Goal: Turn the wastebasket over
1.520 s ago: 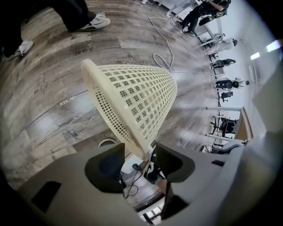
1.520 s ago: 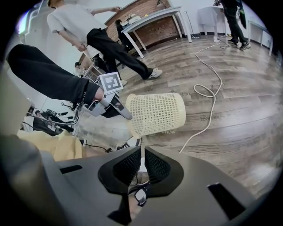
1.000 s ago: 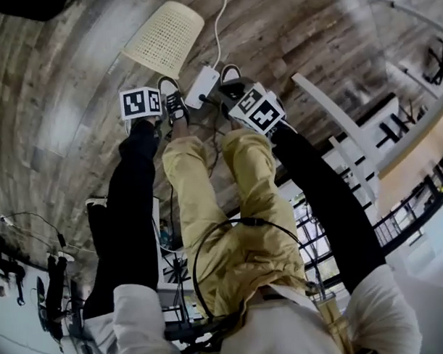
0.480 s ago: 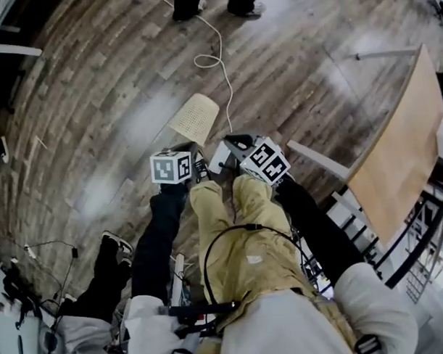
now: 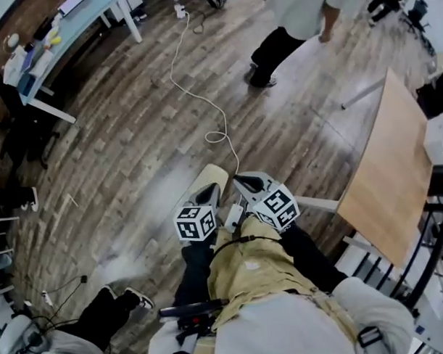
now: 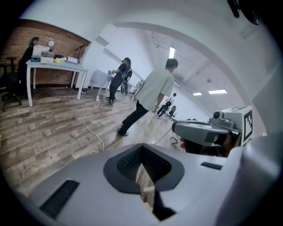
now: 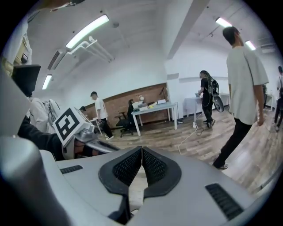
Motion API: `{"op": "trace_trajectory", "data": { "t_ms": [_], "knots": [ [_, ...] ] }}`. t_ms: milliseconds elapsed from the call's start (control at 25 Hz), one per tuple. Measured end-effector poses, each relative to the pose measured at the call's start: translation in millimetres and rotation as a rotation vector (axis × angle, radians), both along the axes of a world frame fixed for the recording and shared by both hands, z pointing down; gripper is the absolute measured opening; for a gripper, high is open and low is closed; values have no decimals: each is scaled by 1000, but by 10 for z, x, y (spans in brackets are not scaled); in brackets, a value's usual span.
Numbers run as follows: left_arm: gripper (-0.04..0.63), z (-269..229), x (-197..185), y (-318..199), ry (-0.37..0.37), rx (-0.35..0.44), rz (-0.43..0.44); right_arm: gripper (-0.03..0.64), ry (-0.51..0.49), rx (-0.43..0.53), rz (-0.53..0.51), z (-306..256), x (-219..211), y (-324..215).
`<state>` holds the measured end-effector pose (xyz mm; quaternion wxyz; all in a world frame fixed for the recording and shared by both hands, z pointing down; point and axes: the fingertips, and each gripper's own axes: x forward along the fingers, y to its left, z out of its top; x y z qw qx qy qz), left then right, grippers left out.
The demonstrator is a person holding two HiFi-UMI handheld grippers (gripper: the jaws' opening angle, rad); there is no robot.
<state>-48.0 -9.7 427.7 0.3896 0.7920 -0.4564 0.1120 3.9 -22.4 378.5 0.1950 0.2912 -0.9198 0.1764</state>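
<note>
an office floor of wood planks [image 5: 119,162] is seen from above, from a camera worn on a person's head. the person's legs in yellow trousers [image 5: 246,266] fill the bottom centre. two hand-held grippers are held side by side above the floor, each topped with a cube of black-and-white square markers.

the left gripper [image 5: 212,189] is shown with its jaws pressed together at the tips and nothing gripped between them. in the left gripper view only a narrow gap is seen lower down between the pads. the right gripper [image 5: 239,181] is likewise closed, its ribbed black pads [image 7: 154,165] brought together at the tips with nothing clamped.

the wastebasket [image 5: 214,174], cream in colour, is found on the floor just beyond the left gripper's tips in the head view. it is largely covered there by that gripper. it is held by neither gripper, and which way up it stands cannot be told.

a white cable [image 5: 197,94] is laid across the floor from the top of the view and looped just beyond the wastebasket. a small white box [image 5: 234,217] is seen between the two grippers. a slanted wooden tabletop [image 5: 388,167] is seen at the right, and a pale blue desk [image 5: 85,16] set with small items at the top left. a person in a light shirt and dark trousers [image 5: 296,17] is seen mid-stride at the top. another person's dark-trousered leg [image 5: 103,315] is seen at the lower left.
</note>
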Motion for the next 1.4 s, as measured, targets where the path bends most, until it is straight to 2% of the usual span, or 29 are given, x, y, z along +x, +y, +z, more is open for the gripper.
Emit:
{"op": "trace_trajectory", "data": {
  "t_ms": [200, 480, 680, 1040, 1400],
  "knots": [
    [1, -794, 92, -366, 16, 177, -33, 23, -73, 197, 64, -915, 102, -415],
    [2, -1492, 192, -500, -1, 296, -43, 23, -168, 391, 111, -1931, 305, -562],
    [2, -1820, 258, -605, -12, 365, -63, 21, -221, 453, 119, -2231, 408, -608],
    [2, -2313, 118, -853, -44, 471, -101, 21, -280, 552, 88, -2723, 313, -792],
    [2, -2415, 101, -942, -67, 497, -107, 21, -292, 572, 87, -2811, 317, -874]
  ]
}}
